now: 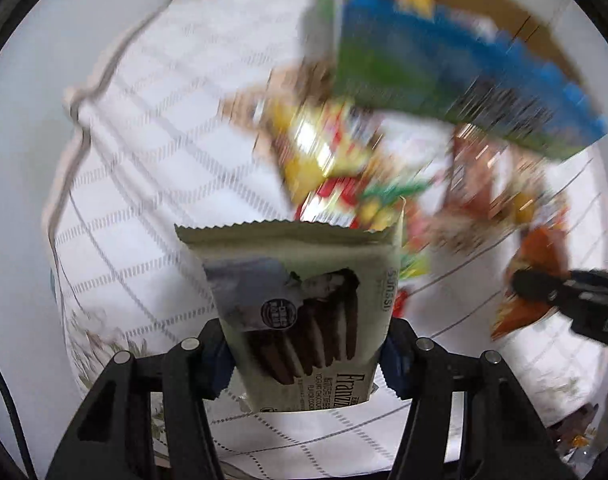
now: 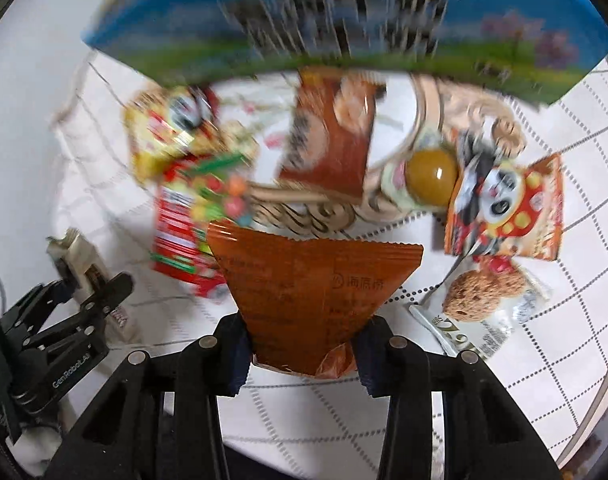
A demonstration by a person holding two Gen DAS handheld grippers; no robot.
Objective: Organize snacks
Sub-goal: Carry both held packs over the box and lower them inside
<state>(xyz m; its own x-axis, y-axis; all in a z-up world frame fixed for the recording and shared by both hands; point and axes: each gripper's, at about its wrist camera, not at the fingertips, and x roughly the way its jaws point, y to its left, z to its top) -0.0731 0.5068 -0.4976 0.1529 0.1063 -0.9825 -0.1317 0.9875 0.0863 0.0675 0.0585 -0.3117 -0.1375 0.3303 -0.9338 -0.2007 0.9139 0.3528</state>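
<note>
My left gripper [image 1: 305, 354] is shut on a pale green pack of chocolate sandwich cookies [image 1: 304, 304] and holds it above the cloth. My right gripper [image 2: 304, 354] is shut on an orange snack packet [image 2: 309, 288]. The right gripper [image 1: 559, 292] also shows at the right edge of the left wrist view with the orange packet [image 1: 537, 276]. The left gripper [image 2: 84, 300] with the pale pack [image 2: 78, 258] shows at the left of the right wrist view. A blurred pile of snacks lies ahead: a yellow-red packet [image 2: 172, 136], a brown packet [image 2: 331, 140] and a panda packet [image 2: 507, 208].
A large blue and green box [image 2: 343, 20] stands behind the pile and also shows in the left wrist view [image 1: 443, 68]. A cookie packet [image 2: 487, 296] lies at the right. A white checked tablecloth [image 1: 164, 140] covers the table. Both views are motion-blurred.
</note>
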